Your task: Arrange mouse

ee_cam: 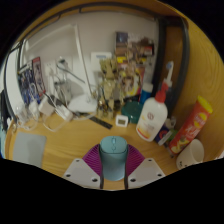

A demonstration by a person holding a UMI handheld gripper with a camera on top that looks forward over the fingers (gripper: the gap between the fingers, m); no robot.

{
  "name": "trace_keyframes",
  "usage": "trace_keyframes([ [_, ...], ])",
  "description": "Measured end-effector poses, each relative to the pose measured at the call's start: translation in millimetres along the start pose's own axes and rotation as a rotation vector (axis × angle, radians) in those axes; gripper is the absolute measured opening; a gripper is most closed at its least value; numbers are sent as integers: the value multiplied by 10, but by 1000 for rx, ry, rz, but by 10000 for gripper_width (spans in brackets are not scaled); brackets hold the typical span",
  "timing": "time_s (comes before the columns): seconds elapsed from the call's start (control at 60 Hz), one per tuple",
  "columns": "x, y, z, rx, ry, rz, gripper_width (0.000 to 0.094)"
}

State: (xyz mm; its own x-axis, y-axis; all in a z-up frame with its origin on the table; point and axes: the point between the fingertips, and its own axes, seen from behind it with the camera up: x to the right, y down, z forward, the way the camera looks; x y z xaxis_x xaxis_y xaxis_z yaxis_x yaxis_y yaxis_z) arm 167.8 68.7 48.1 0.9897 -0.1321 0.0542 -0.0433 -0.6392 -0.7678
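A light teal computer mouse (113, 156) sits between my two fingers, its rounded front pointing ahead over the wooden desk (70, 148). The magenta pads (93, 156) press against both of its sides, so my gripper (113, 160) is shut on the mouse. The mouse appears held just above the desk, near its front edge. Its rear end is hidden between the fingers.
Ahead stand a white glue bottle (153, 113), a red and yellow packet (190, 128), a white cup (190, 153), a small white box (121, 120) and a cluttered back wall with cables and a lamp (75, 85). A grey mouse mat (28, 149) lies at the left.
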Motion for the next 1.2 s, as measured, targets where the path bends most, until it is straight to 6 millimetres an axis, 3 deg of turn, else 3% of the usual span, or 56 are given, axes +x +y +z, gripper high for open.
trace_keyframes([
  [0.117,-452,-677,-497,110,5,40,272],
  [0.233,-1073,-1276,-931,216,-30,58,272],
  [0.317,-1582,-1550,-1150,267,-58,44,273],
  [0.4,-2094,-1638,-1239,282,-96,28,273],
  [0.533,-2820,-1441,-1099,230,-141,15,271],
  [0.65,-3287,-960,-811,143,-163,-8,288],
  [0.75,-3562,-443,-552,54,-168,-50,290],
  [0.867,-3765,77,-307,-33,-169,-79,294],
  [0.95,-3861,332,-184,-71,-172,-103,304],
  [1.083,-3888,604,-64,-118,-165,-128,342],
  [1.2,-3886,606,-70,-99,-164,-132,434],
])
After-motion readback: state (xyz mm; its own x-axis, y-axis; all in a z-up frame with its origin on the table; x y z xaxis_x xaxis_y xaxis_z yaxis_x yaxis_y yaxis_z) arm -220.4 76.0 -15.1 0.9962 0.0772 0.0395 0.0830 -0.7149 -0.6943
